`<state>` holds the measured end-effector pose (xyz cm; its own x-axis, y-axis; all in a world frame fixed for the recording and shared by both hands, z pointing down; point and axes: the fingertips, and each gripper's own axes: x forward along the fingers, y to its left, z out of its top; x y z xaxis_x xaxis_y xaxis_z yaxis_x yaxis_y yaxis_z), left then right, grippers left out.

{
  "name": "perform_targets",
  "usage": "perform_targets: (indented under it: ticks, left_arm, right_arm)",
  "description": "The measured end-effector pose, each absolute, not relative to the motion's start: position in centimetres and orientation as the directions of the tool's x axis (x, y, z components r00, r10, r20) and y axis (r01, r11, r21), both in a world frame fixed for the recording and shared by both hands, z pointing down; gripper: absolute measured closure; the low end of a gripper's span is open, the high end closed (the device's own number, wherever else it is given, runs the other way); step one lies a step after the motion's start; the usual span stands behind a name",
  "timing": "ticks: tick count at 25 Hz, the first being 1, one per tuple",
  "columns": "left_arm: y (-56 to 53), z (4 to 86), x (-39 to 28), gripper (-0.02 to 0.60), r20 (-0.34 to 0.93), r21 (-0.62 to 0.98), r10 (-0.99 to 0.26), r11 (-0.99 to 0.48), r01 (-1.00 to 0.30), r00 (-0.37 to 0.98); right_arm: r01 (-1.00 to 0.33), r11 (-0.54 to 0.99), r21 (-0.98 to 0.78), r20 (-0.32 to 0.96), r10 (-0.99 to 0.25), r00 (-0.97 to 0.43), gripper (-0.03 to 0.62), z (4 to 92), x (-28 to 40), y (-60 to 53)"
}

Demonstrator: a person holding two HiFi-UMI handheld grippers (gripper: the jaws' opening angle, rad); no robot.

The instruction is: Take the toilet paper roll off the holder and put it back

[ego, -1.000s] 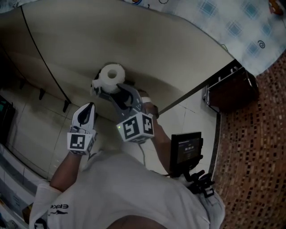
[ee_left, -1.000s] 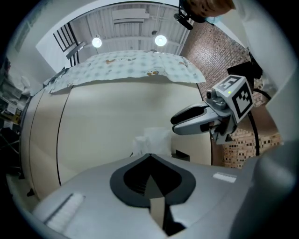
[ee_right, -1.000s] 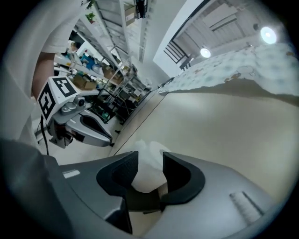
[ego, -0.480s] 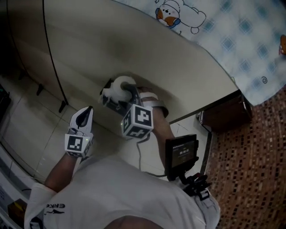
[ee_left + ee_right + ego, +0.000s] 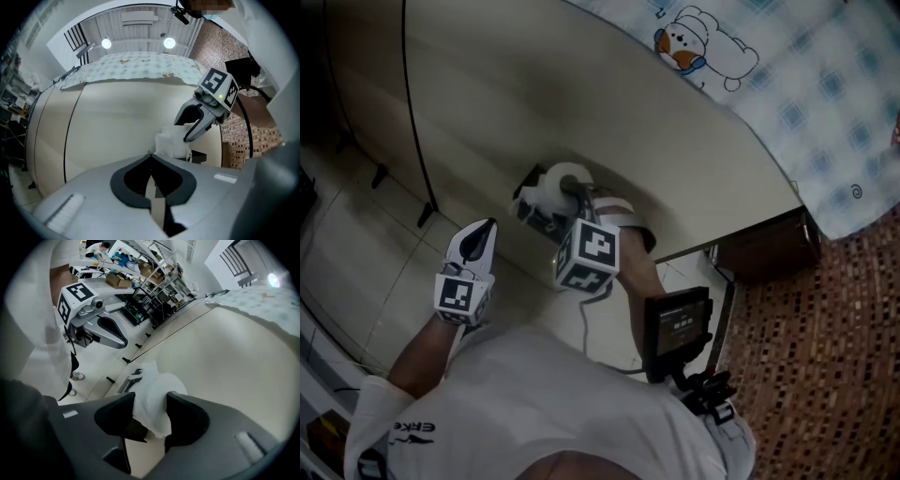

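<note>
A white toilet paper roll [image 5: 555, 180] sits at a metal holder [image 5: 130, 379] on the beige wall. My right gripper [image 5: 551, 202] points down at it. The roll [image 5: 154, 390] fills the gap between the right fingers, and both pads touch its sides. These jaws have just been closing on the roll. My left gripper [image 5: 483, 232] hangs shut and empty to the left of the roll, short of it. In the left gripper view the roll [image 5: 171, 143] lies just beyond the closed left tips [image 5: 151, 157], with the right gripper [image 5: 186, 132] over it.
The beige wall panel [image 5: 609, 103] has a dark vertical seam at the left. A blue-and-white patterned cloth [image 5: 787, 75] covers the top. Pale floor tiles lie at the left, brown mosaic floor [image 5: 825, 375] at the right. A black screen device [image 5: 677, 323] hangs at the person's waist.
The right gripper has rolled over and come down round the roll, which now sits between its jaws. The left gripper has shifted slightly and stays shut.
</note>
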<state>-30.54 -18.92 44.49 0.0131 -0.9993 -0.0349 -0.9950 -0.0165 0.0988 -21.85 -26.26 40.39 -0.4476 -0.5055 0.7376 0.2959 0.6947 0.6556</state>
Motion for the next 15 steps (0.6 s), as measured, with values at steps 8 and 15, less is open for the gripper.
perform_targets:
  ticks: [8,15]
  left_arm:
    - [-18.4,43.2,-29.9,0.578,-0.031,0.083,-0.998,-0.057,-0.995,0.054]
    - [-19.6,43.1,-28.0,0.578,-0.039,0.053,-0.993,-0.110,-0.993,0.108]
  right_arm:
    - [0.093,0.680,0.727,0.595,-0.557,-0.579,0.378,37.7,-21.3,-25.0]
    - [-0.180,0.628,0.757,0.379,-0.647,-0.662,0.379,35.1,-18.2,-25.4]
